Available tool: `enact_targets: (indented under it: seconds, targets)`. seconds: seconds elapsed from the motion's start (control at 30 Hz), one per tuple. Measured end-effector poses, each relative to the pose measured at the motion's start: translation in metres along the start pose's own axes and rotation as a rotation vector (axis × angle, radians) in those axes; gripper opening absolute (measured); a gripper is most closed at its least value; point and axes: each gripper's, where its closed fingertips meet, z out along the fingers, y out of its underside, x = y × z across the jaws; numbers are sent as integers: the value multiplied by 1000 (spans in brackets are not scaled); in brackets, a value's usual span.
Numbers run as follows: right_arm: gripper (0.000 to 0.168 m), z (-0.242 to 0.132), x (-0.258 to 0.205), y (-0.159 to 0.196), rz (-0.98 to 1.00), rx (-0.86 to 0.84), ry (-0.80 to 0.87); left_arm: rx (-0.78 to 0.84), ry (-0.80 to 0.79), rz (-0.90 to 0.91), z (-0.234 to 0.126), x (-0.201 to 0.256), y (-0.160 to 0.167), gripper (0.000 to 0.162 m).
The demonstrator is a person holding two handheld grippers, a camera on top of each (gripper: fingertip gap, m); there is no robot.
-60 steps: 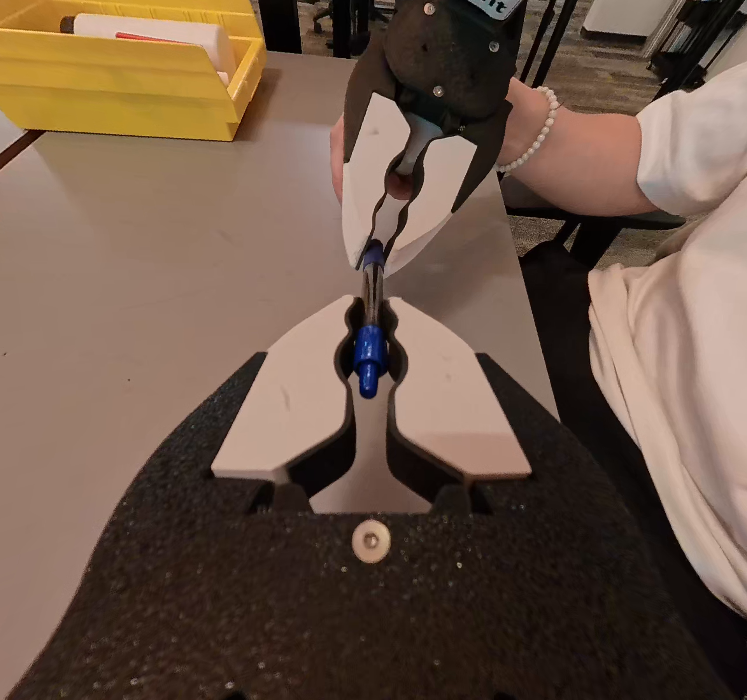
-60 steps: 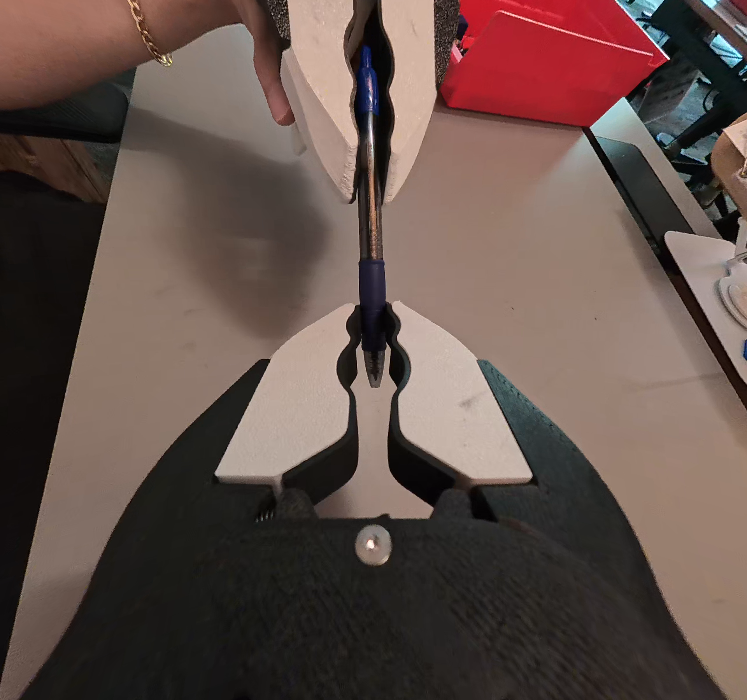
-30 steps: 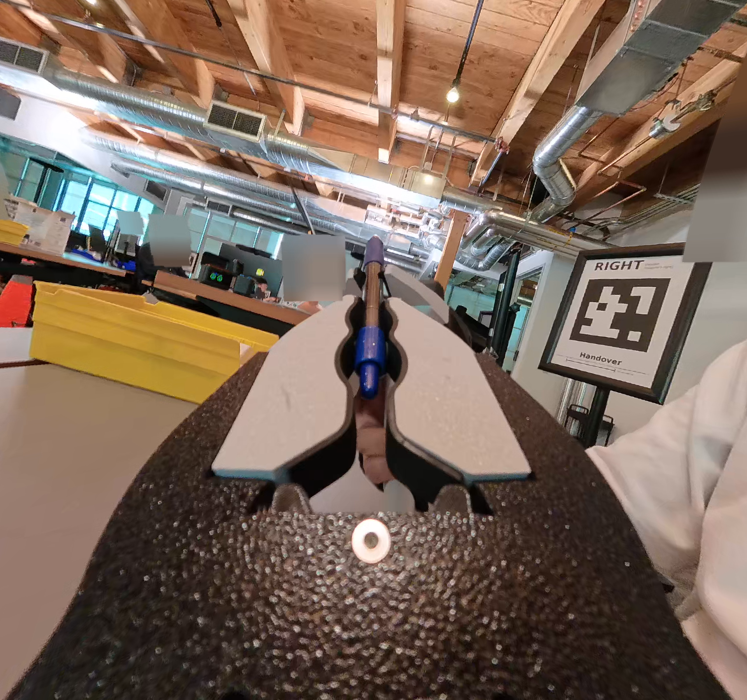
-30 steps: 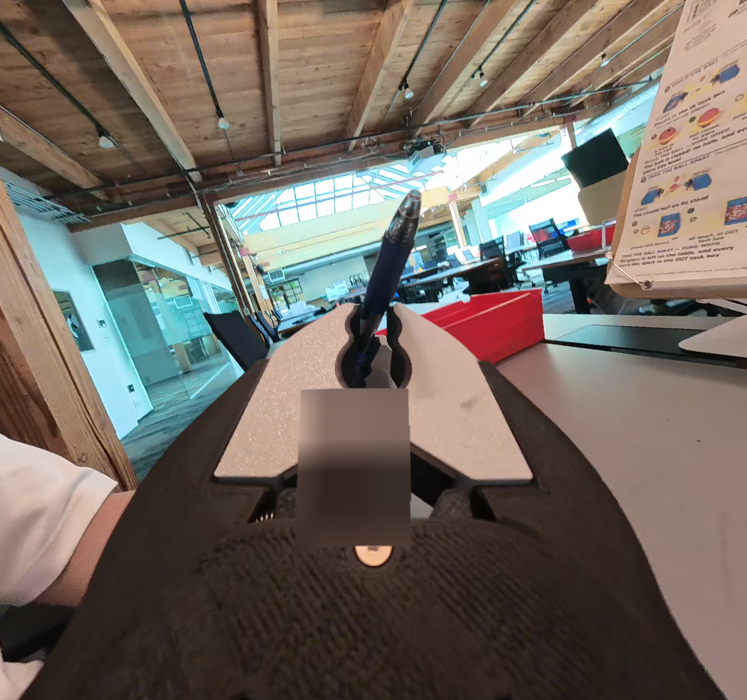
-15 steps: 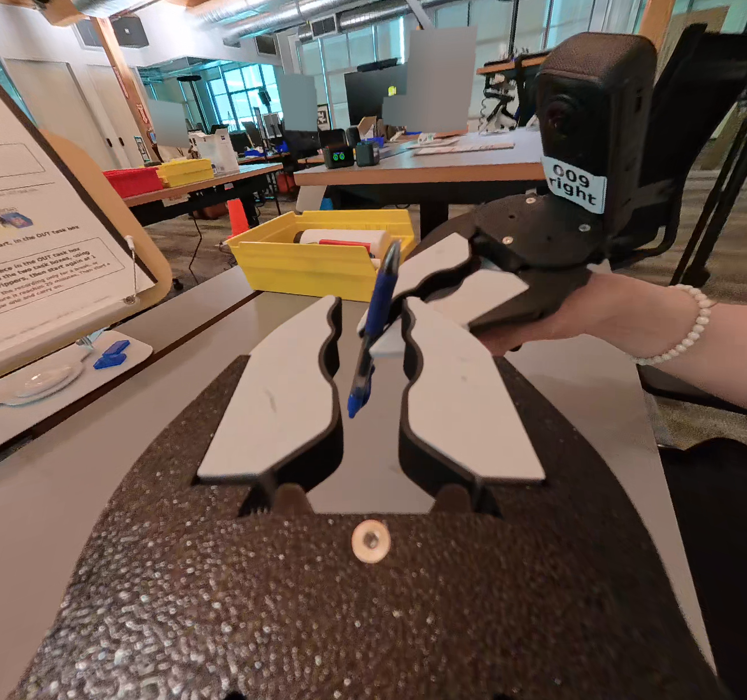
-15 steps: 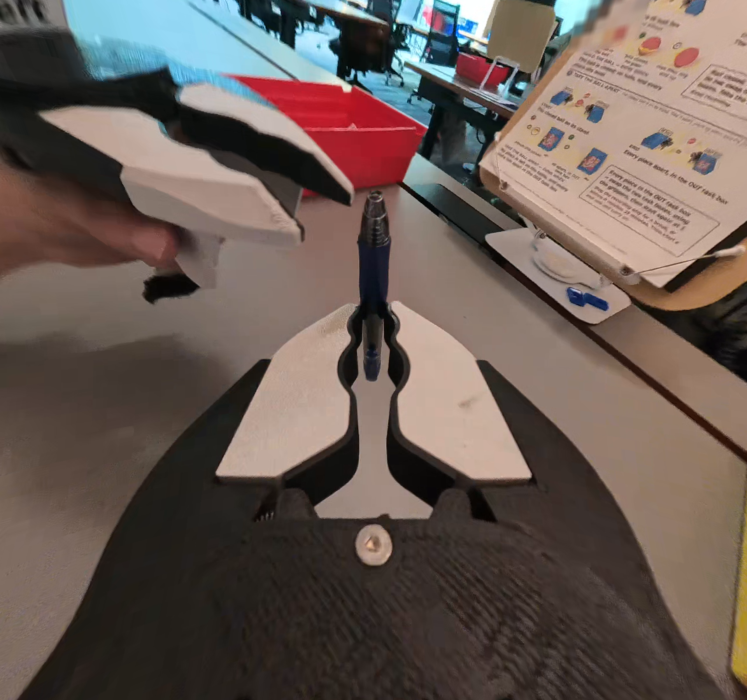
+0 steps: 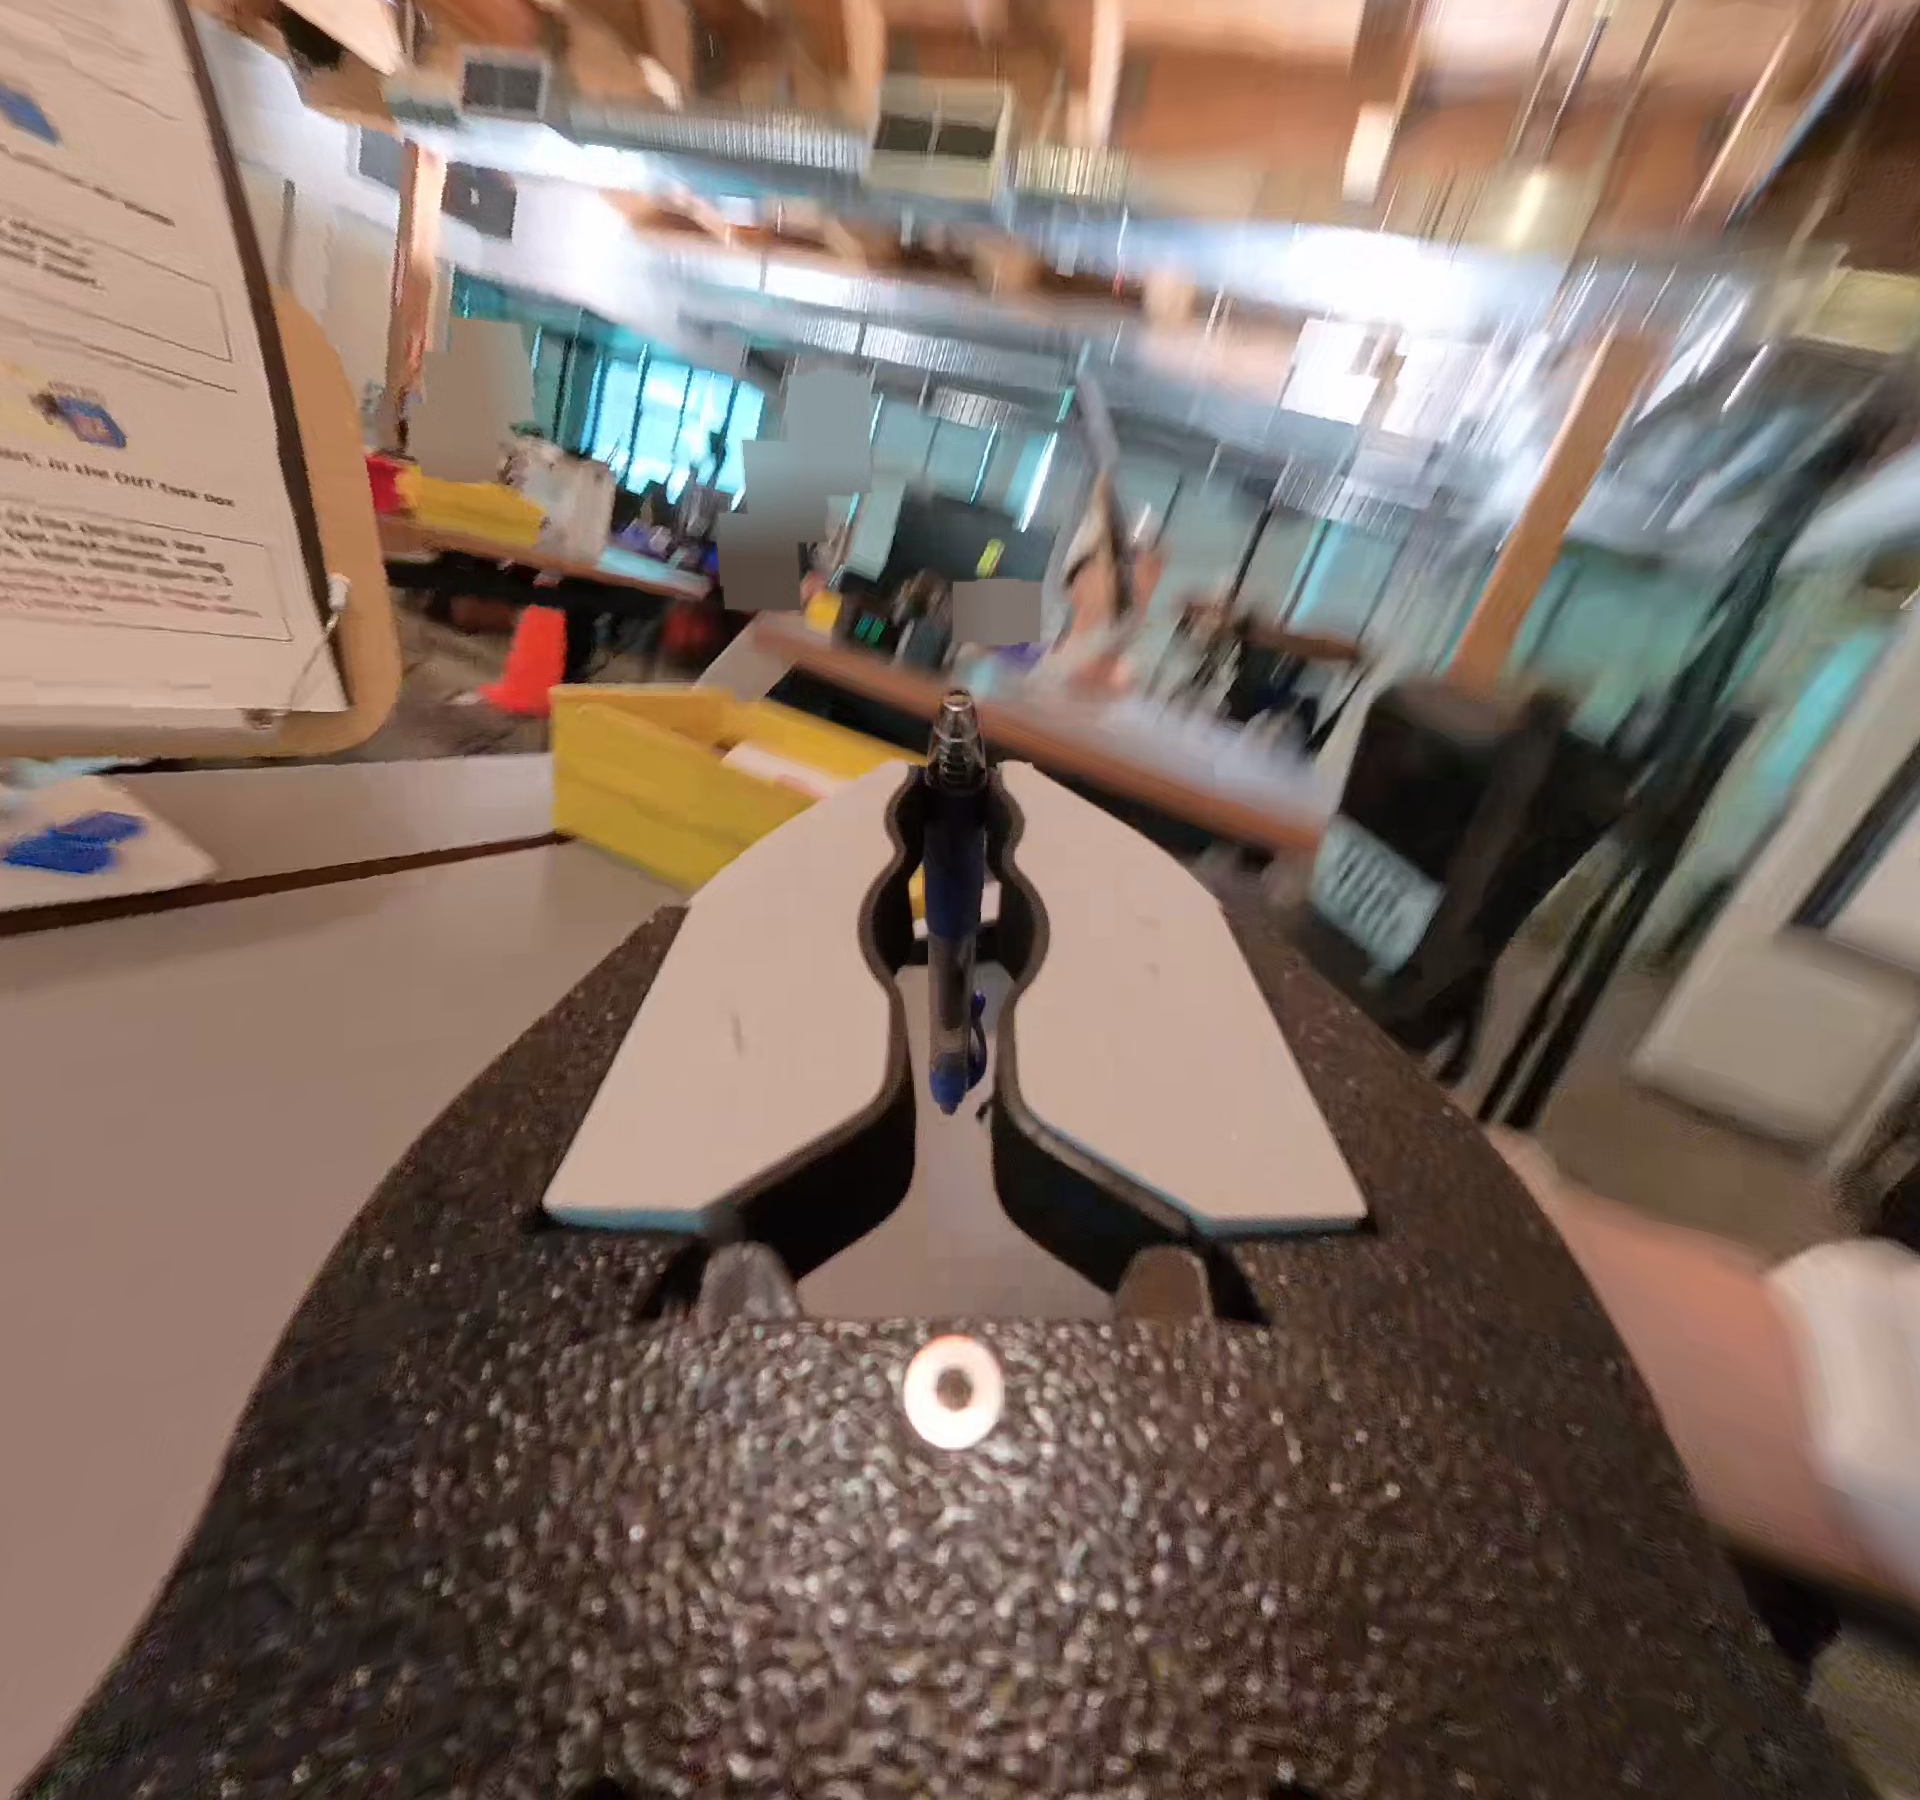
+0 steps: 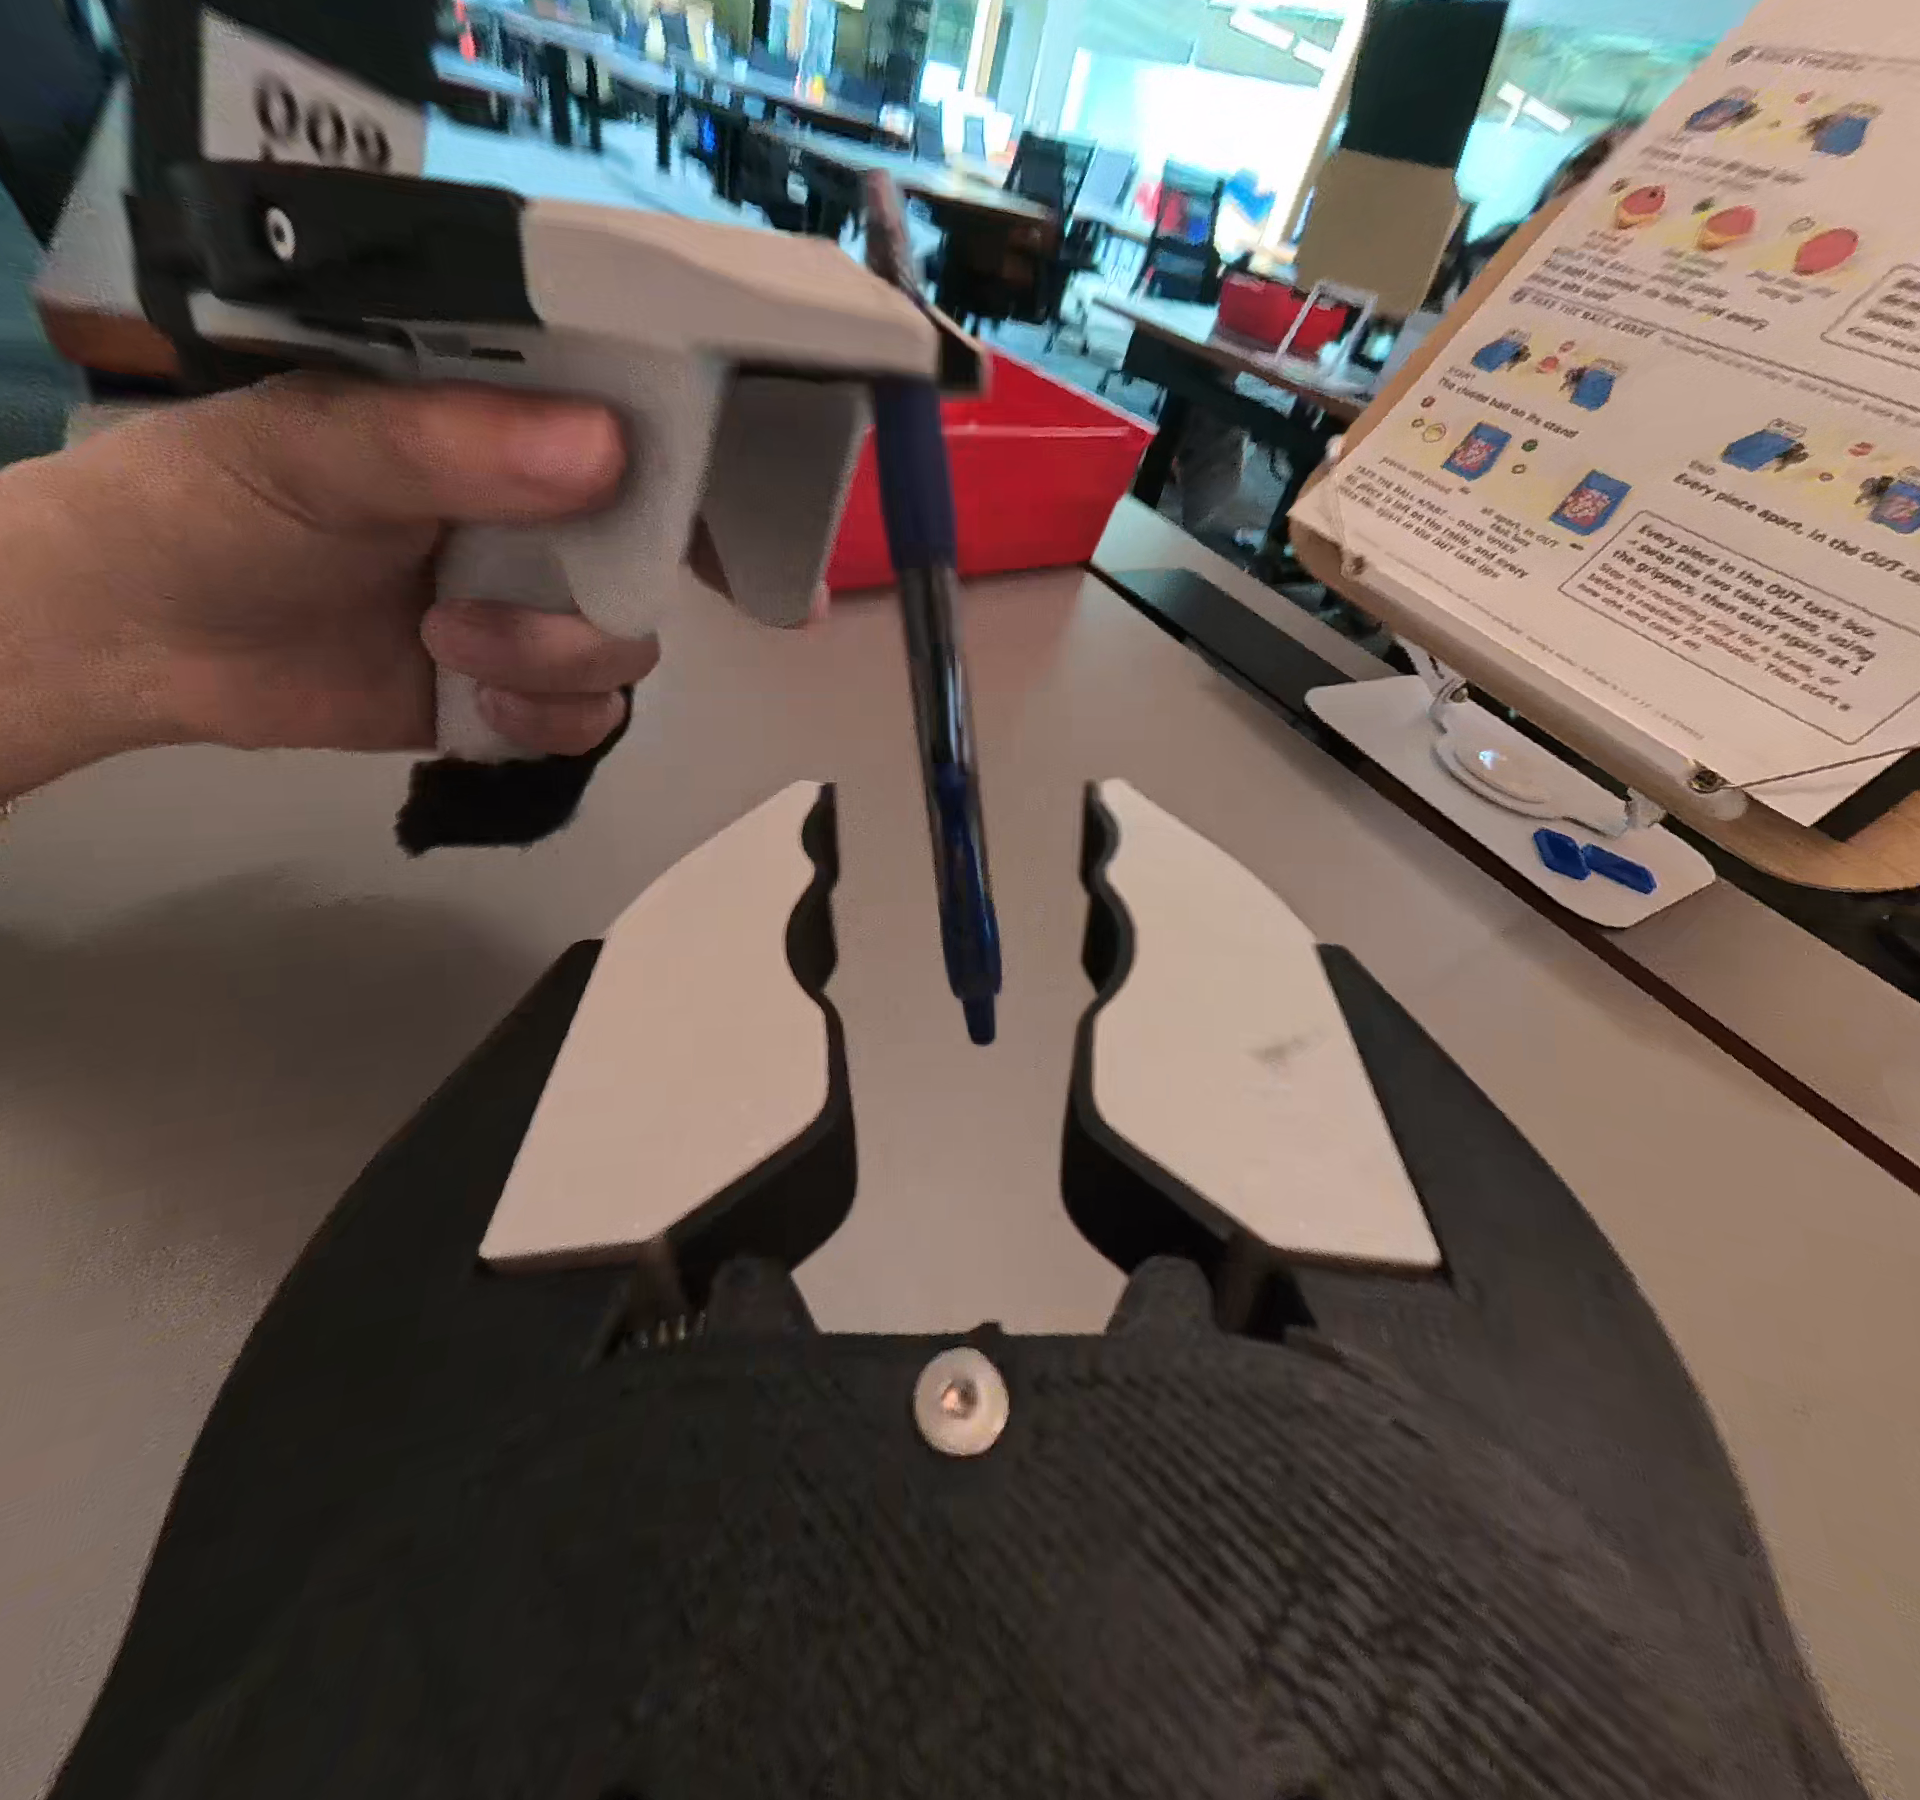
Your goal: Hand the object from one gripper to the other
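Left gripper point(image 7: 951, 794) is clamped on the pen point(image 7: 954, 903): in my left wrist view the fingers pinch it near the clear tip end, tip poking out past the fingertips, clicker end hanging back between the fingers toward the palm. In the right wrist view the right gripper point(image 8: 961, 805) is wide apart and holds nothing; the pen point(image 8: 928, 597) hangs from the left gripper point(image 8: 914, 337) above it, long axis near vertical and slightly tilted, lower end sitting in the gap between my right fingers, touching neither from what I can see. So the pen is in the air over the grey table point(image 8: 312, 1023), held by the left only, left hand point(image 8: 312, 566) on the trigger. My read: handover to the left looks done, and the right just needs to back straight out along its own axis without clipping the dangling end. Red bin point(image 8: 997, 493) sits behind, well clear.
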Motion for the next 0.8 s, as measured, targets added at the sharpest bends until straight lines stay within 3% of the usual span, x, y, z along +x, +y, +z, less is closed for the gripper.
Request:
enact_targets:
  seconds: [0.07,0.17,0.33,0.43,0.57,0.8]
  targets:
    - [57,-3,5,-9,60,102,-6,180,31,-219,-12,-13,-20,10]
    - [58,-9,5,-23,170,249,-58,345,93,-491,-24,-29,-31,10]
    - [49,-14,-2,-39,181,390,-71,447,201,-729,-18,-25,-20,10]
    - [31,-17,-4,-44,178,428,-73,412,203,-790,-8,-20,-4,11]
    - [33,-15,-8,-38,128,372,-84,374,208,-785,-2,-13,4,10]
    - [10,-13,-6,-33,49,319,-40,360,186,-741,-2,-13,2,10]
